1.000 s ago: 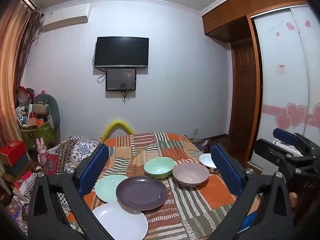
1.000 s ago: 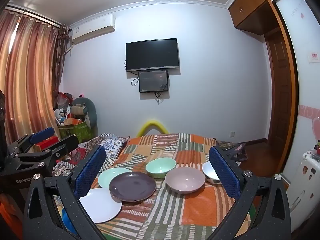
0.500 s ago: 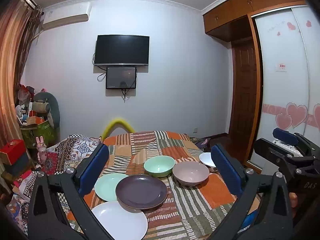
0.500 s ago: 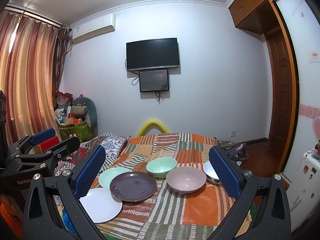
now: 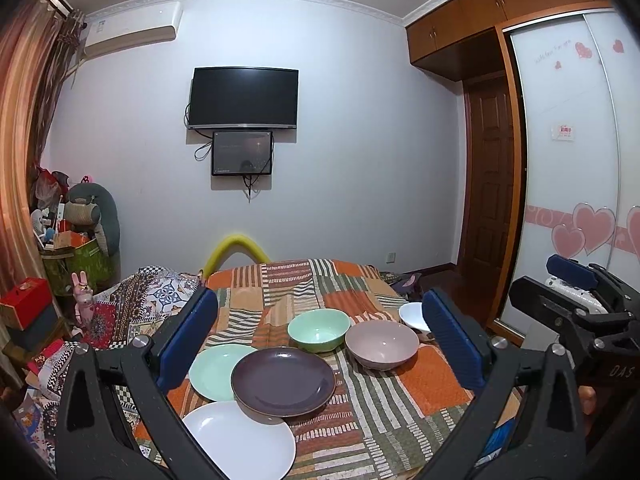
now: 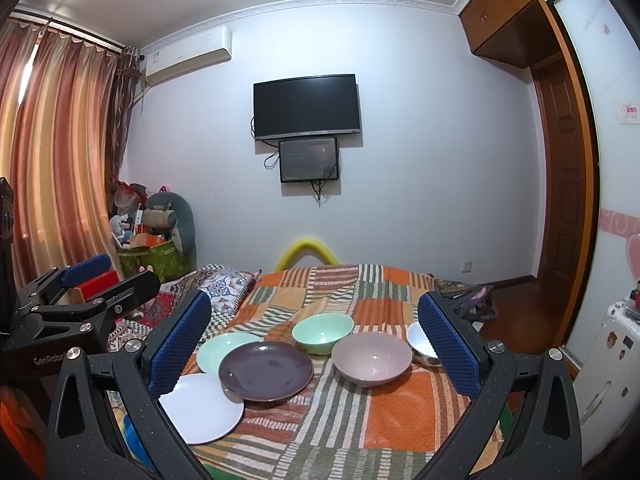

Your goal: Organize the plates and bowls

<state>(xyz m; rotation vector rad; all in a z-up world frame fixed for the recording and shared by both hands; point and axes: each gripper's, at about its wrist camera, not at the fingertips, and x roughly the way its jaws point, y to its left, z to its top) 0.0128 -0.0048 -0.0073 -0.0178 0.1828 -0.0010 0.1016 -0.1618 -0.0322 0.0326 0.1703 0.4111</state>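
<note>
On a patchwork-covered table [image 5: 432, 388] [image 6: 400, 412] lie three overlapping plates: a white plate [image 5: 244, 442] [image 6: 200, 408] nearest, a dark purple plate [image 5: 283, 381] [image 6: 266, 370] resting on it, and a mint plate [image 5: 214, 370] [image 6: 216, 350] behind. Further right stand a mint bowl [image 5: 319, 329] [image 6: 322, 333], a pinkish-grey bowl [image 5: 382, 344] [image 6: 372, 358] and a small white bowl [image 5: 412, 316] [image 6: 418, 340]. My left gripper [image 5: 318, 340] and right gripper [image 6: 314, 344] are both open and empty, held above the table's near edge. Each gripper shows at the side of the other's view.
A TV [image 5: 244, 98] and a small screen hang on the far wall. A cluttered pile with a green box [image 6: 154, 256] sits at the left by the curtains. A wardrobe [image 5: 568, 160] and a wooden door [image 5: 490, 196] are on the right. A yellow foam arch [image 5: 236, 250] rises behind the table.
Both views have shifted only slightly, the cameras tilting up a little. The dishes have not moved and both grippers stay open.
</note>
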